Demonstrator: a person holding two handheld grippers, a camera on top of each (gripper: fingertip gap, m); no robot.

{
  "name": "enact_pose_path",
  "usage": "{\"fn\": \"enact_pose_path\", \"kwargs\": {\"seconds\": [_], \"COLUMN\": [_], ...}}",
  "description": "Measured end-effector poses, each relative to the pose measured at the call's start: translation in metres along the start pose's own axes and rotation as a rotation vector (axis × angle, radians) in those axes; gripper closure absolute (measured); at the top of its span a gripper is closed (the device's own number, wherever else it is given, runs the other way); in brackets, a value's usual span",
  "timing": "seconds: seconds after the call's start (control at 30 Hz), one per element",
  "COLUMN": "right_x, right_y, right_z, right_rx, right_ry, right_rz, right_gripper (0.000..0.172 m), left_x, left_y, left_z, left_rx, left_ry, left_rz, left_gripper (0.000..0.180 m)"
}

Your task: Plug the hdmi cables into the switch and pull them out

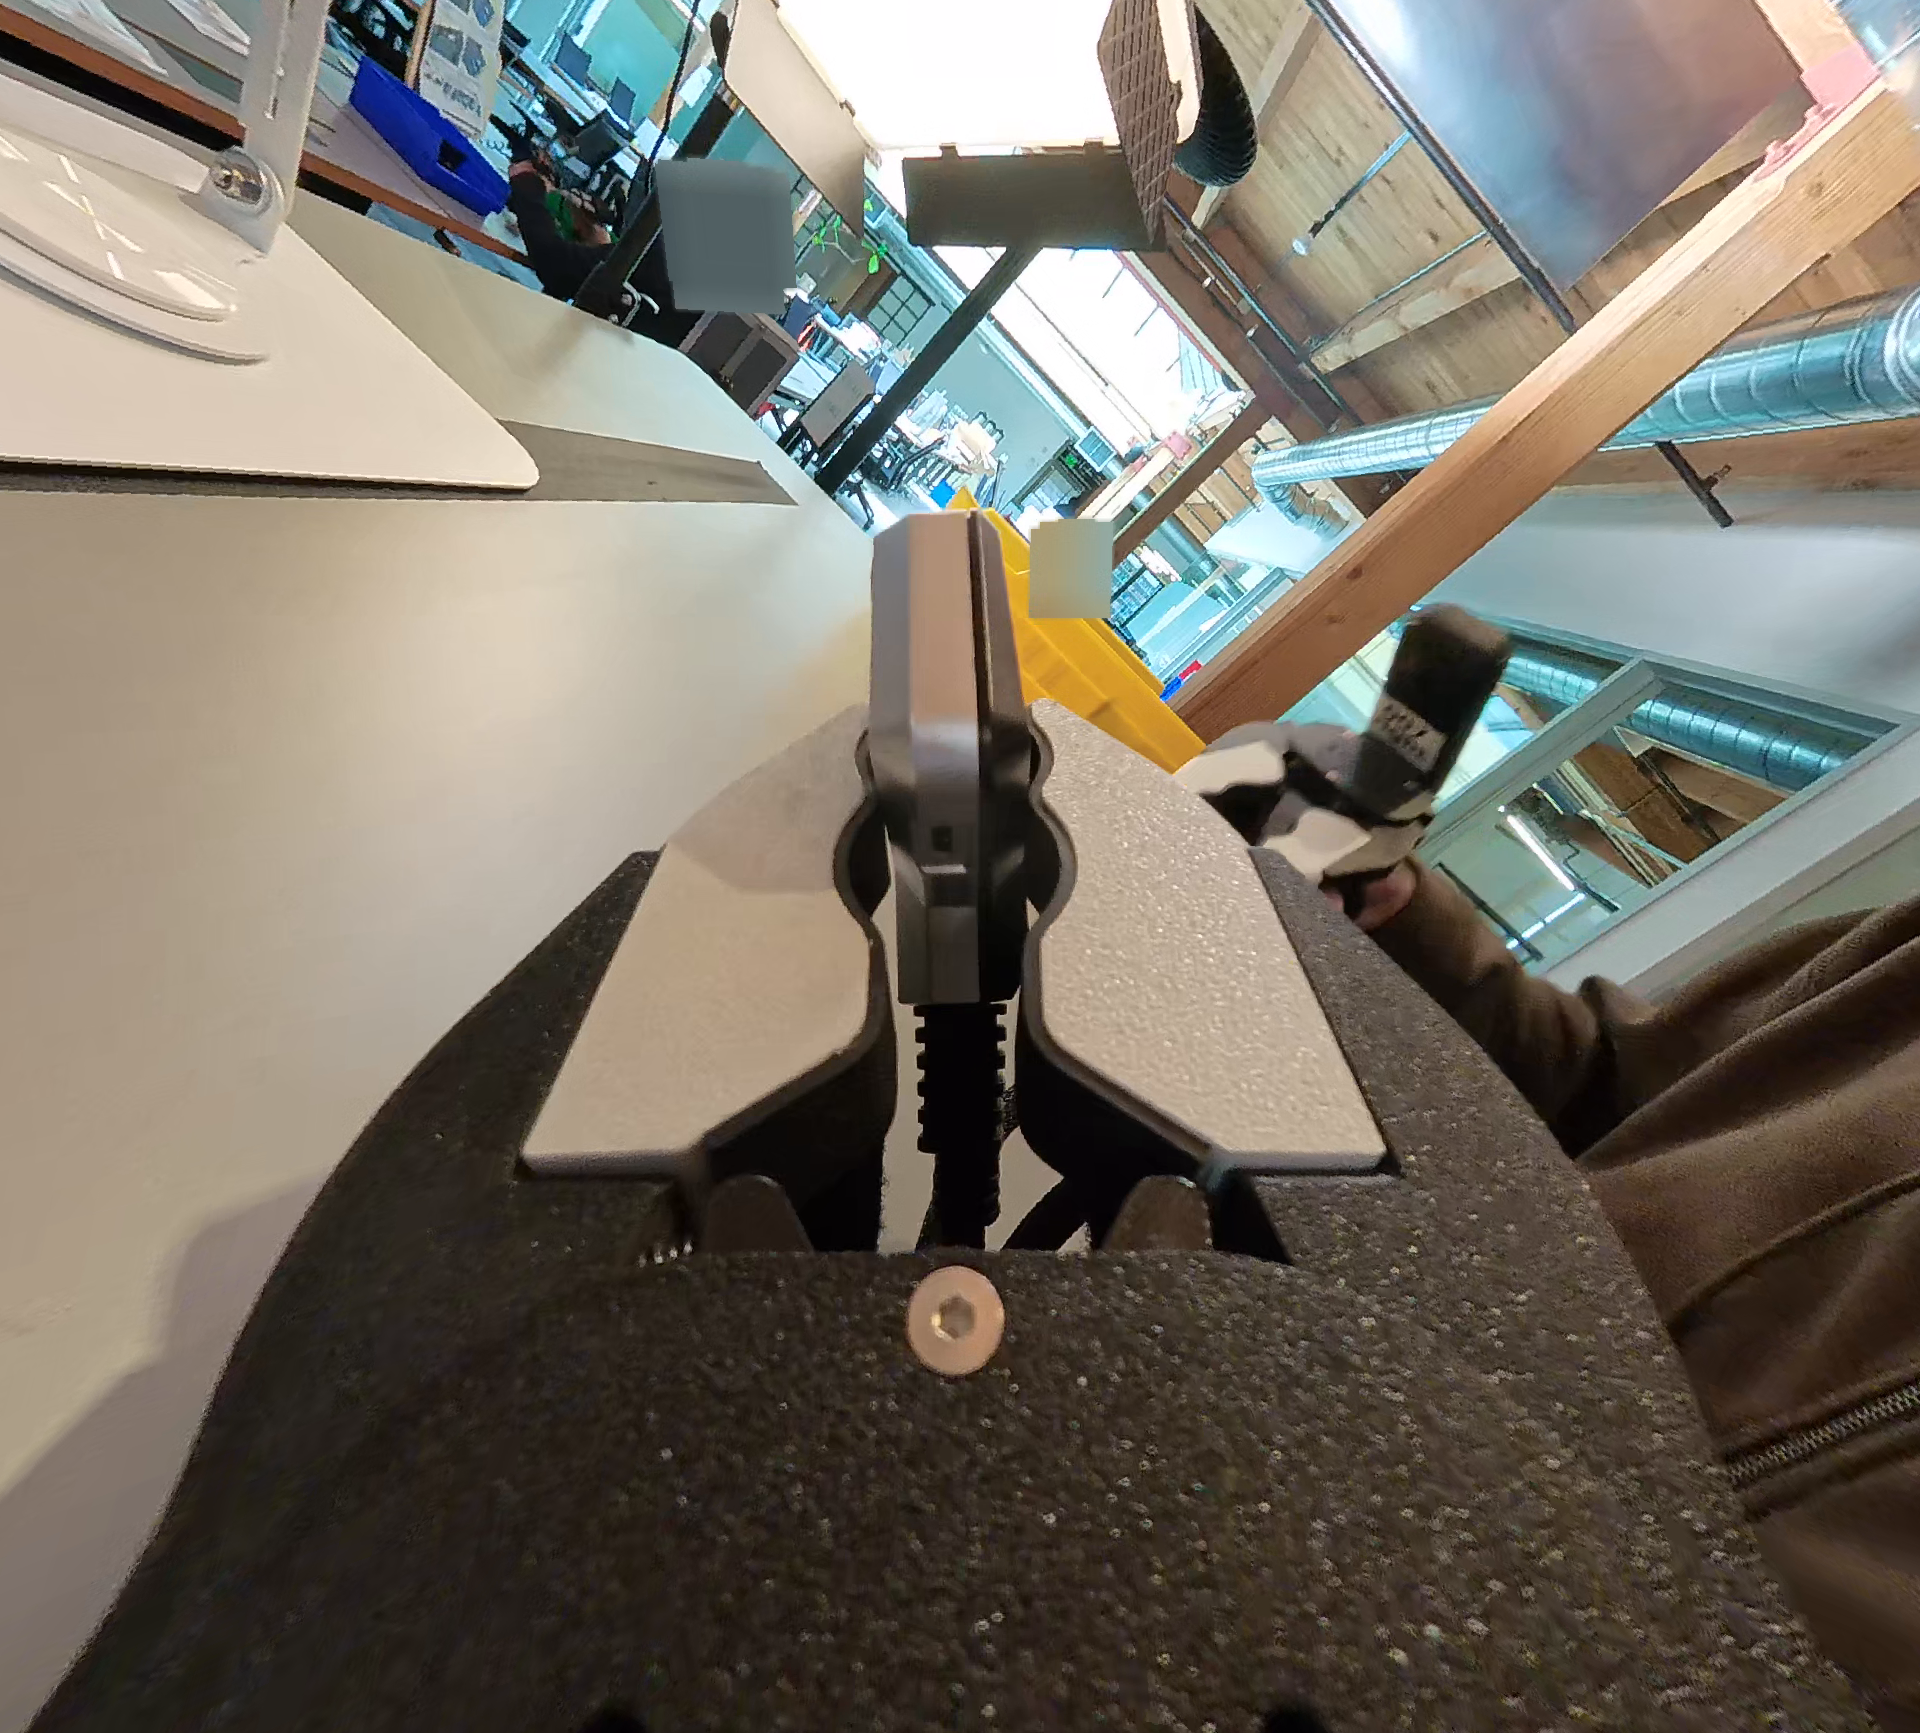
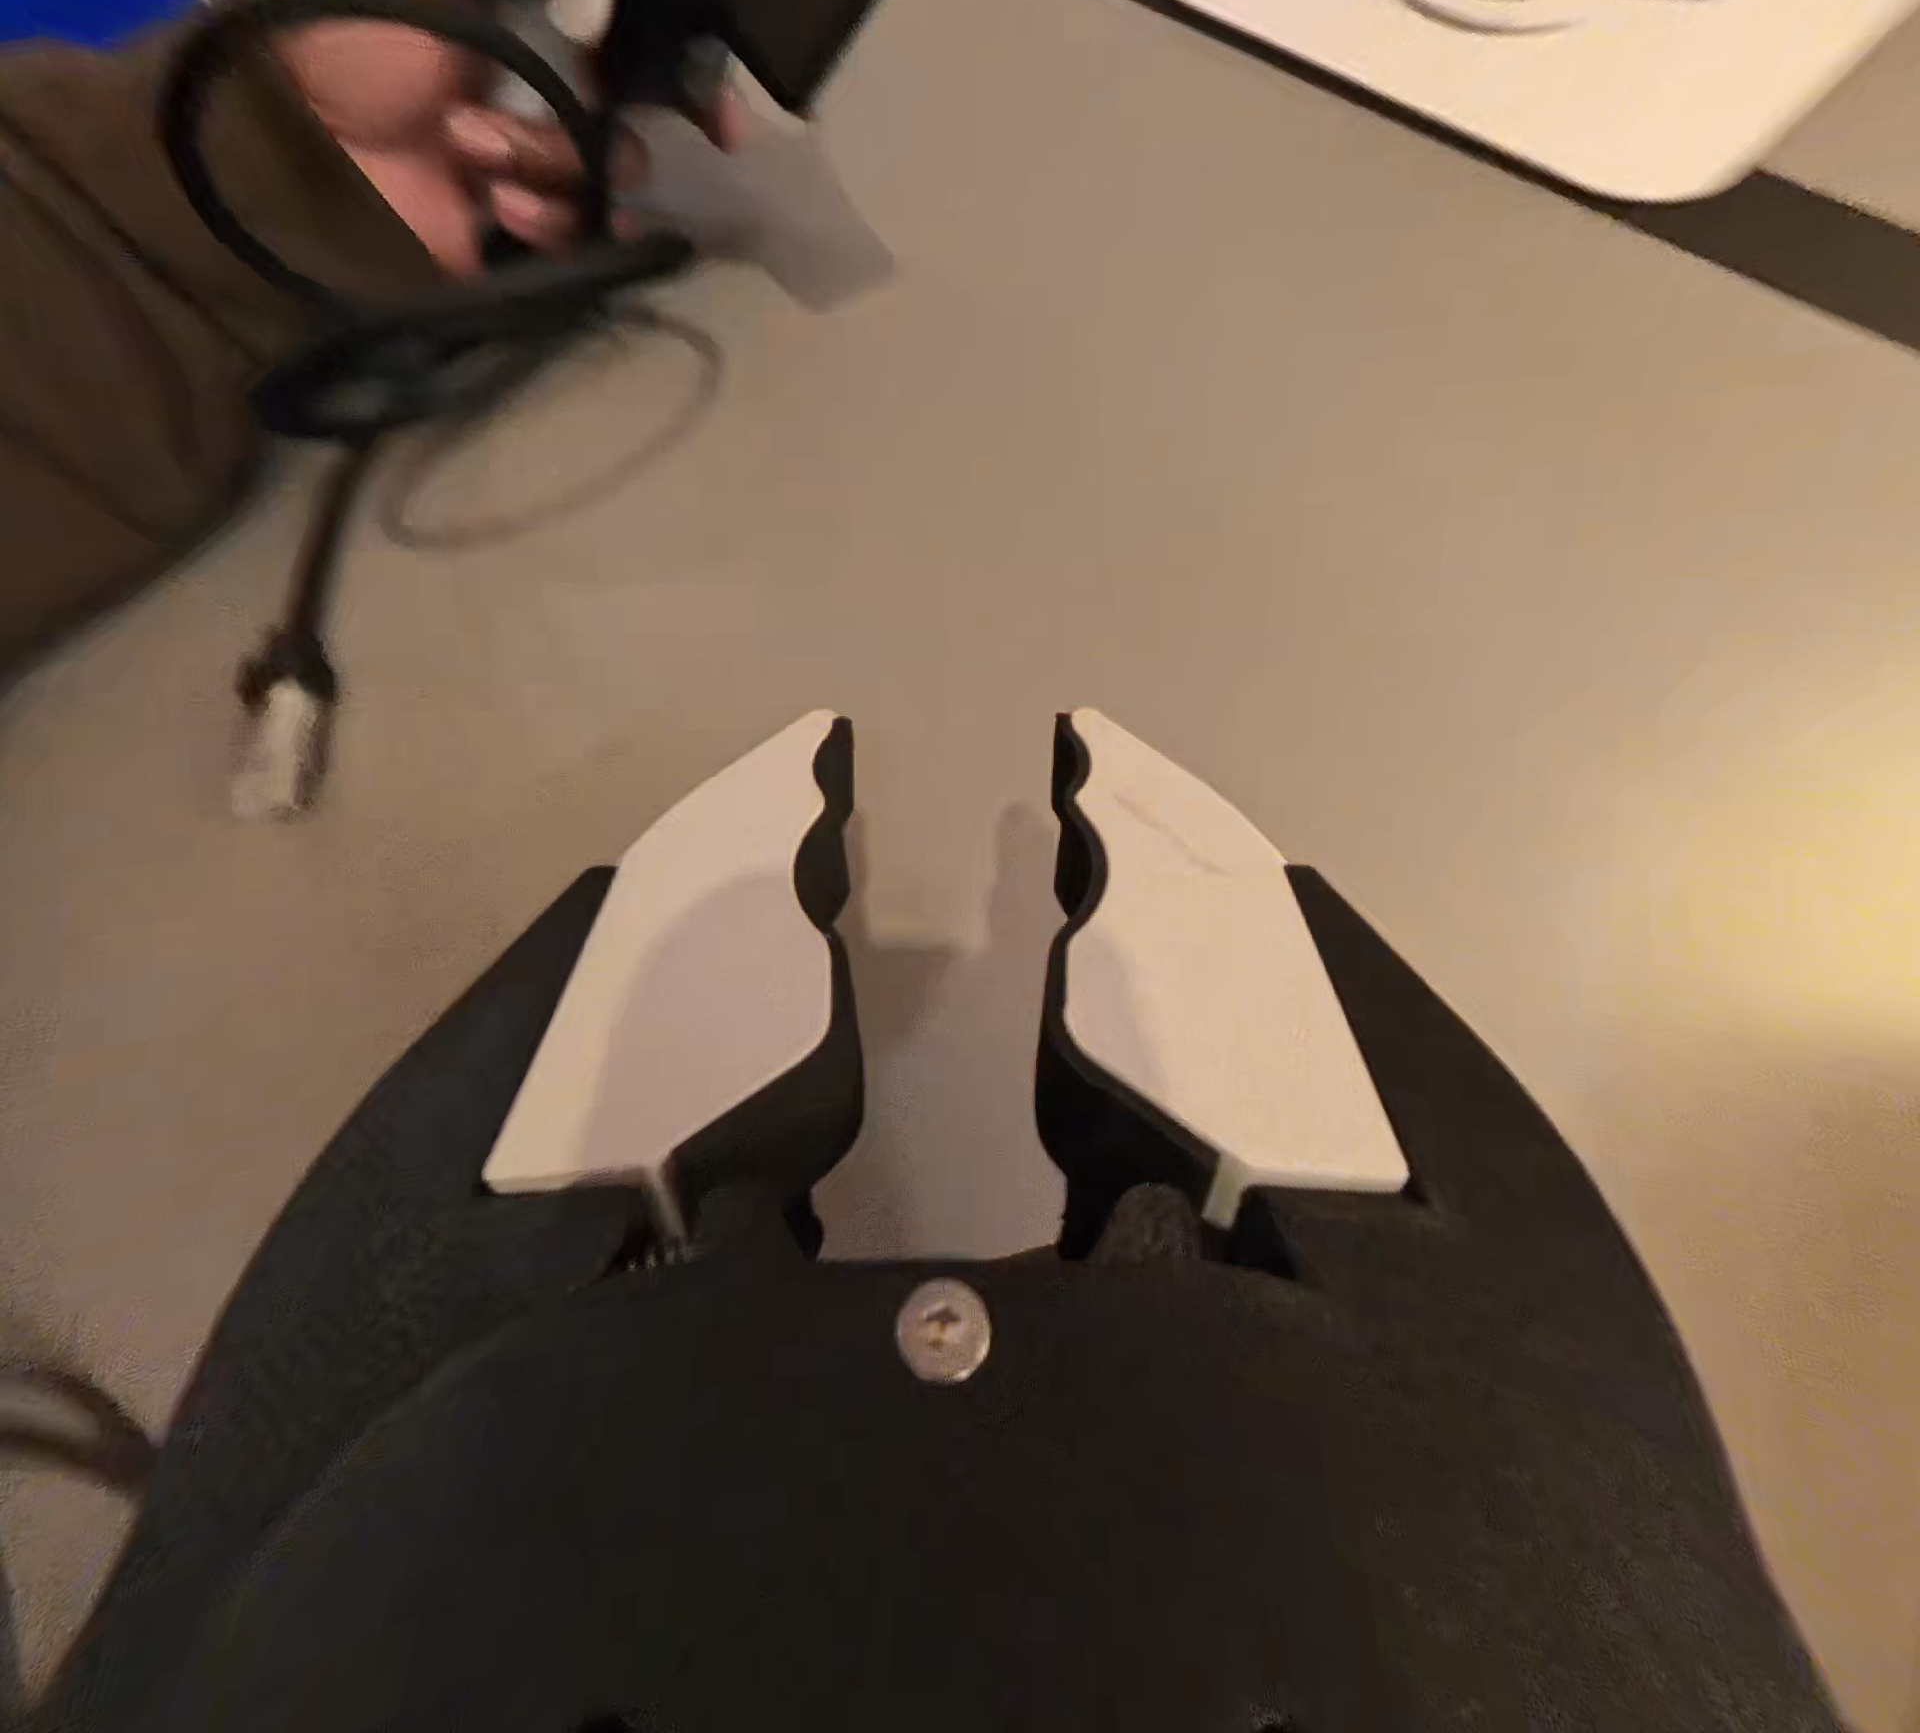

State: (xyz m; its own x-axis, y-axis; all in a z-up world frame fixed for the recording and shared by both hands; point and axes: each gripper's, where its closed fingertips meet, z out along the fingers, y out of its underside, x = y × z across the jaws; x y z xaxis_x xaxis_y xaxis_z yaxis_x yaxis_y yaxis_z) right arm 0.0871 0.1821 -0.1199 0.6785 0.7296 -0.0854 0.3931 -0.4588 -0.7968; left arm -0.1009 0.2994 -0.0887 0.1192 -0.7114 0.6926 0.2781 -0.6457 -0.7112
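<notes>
Left gripper (image 1: pixel 951 748) fingers clamped on grey plug housing (image 1: pixel 935 696), cable (image 1: pixel 961 1091) trailing back between them, raised clear of table (image 1: pixel 312 748); right gripper (image 2: pixel 954 727) at three o'clock, fingers moderately parted, bare, over table.

left gripper (image 1: pixel 951 748) fingers clamped on grey plug (image 1: pixel 935 696); right gripper (image 2: pixel 954 727) fingers apart, bare.

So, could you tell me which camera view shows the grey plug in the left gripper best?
The left wrist view: the grey plug stands sharp and centred, clamped between the left gripper's pads. The right wrist view shows only that gripper, blurred, at upper left; the plug cannot be made out.
</notes>
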Motion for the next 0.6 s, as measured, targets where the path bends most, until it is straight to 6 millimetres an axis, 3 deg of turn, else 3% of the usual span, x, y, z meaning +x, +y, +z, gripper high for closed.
{"fn": "enact_pose_path", "kwargs": {"seconds": [0.07, 0.17, 0.27, 0.33, 0.5, 0.6], "right_x": [-0.024, -0.031, -0.026, -0.029, -0.057, -0.058], "right_y": [-0.019, -0.057, -0.107, -0.122, -0.127, -0.126], "right_z": [0.056, 0.114, 0.129, 0.137, 0.152, 0.152], "right_rx": [0.075, 0.188, 0.394, 0.427, 0.374, 0.374], "right_ry": [-0.131, -0.27, -0.437, -0.528, -0.616, -0.603], "right_rz": [0.075, 0.234, 0.414, 0.47, 0.382, 0.371], "right_gripper": [0.13, 0.118, 0.118, 0.117, 0.125, 0.137], "left_x": [0.003, 0.008, 0.012, 0.012, 0.012, 0.017], "left_y": [0.0, 0.002, 0.001, 0.002, 0.006, 0.012], "left_z": [0.002, 0.003, 0.001, 0.001, 0.008, 0.015], "left_rx": [0.012, 0.007, 0.006, 0.0, -0.028, -0.059], "left_ry": [0.017, 0.04, 0.078, 0.085, 0.087, 0.119], "left_rz": [-0.002, 0.008, -0.001, -0.007, -0.001, -0.004], "left_gripper": [0.159, 0.159, 0.159, 0.159, 0.159, 0.159]}}
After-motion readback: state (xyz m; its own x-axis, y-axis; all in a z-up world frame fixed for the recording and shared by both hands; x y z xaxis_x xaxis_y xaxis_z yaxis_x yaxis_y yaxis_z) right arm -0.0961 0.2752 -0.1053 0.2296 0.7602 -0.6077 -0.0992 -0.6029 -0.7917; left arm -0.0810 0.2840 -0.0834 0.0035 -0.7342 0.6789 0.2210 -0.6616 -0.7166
